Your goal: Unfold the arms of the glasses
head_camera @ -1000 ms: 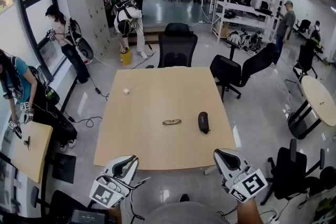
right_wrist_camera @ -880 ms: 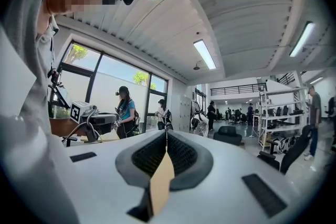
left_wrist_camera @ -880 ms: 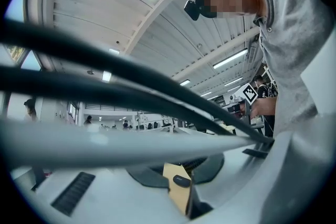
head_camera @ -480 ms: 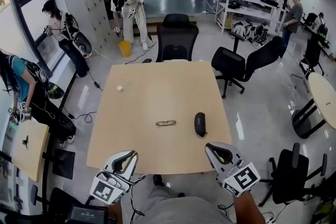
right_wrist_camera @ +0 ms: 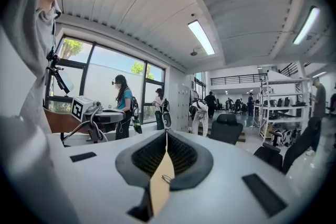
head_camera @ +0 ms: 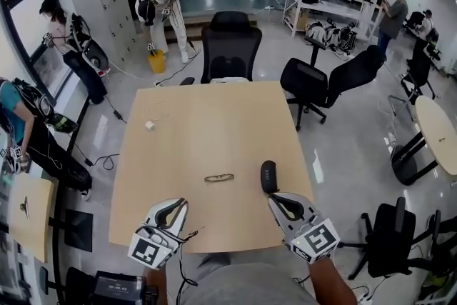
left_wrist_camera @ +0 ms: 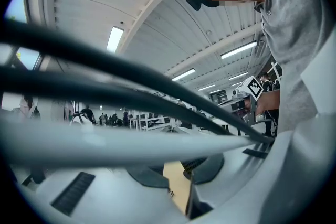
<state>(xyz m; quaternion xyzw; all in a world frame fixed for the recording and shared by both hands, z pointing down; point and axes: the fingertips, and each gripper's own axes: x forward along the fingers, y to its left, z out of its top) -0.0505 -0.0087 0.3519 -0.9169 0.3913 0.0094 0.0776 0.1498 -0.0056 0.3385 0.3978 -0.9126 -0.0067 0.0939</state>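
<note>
The glasses (head_camera: 218, 178) lie folded on the light wooden table (head_camera: 207, 125), toward its near edge. A black glasses case (head_camera: 268, 176) rests just right of them. My left gripper (head_camera: 171, 206) hovers over the near edge, left of and nearer than the glasses, jaws together with nothing held. My right gripper (head_camera: 281, 201) is just short of the case, also shut and empty. In the right gripper view the gripper (right_wrist_camera: 167, 136) shows a thin slit, and the glasses (right_wrist_camera: 166, 179) appear tiny through it. Dark cables (left_wrist_camera: 131, 97) cross the left gripper view, hiding the tips of that gripper (left_wrist_camera: 176, 165).
A small white object (head_camera: 149, 126) sits at the table's left side. A black office chair (head_camera: 228, 46) stands at the far edge, with more chairs (head_camera: 318, 86) at the right. There is a round table (head_camera: 439, 132) far right, a small wooden desk (head_camera: 25, 207) at left, and people beyond.
Both grippers have come forward and lower, from short of the table to over its near edge. The table, glasses and case sit closer in view; they have not shifted on the table.
</note>
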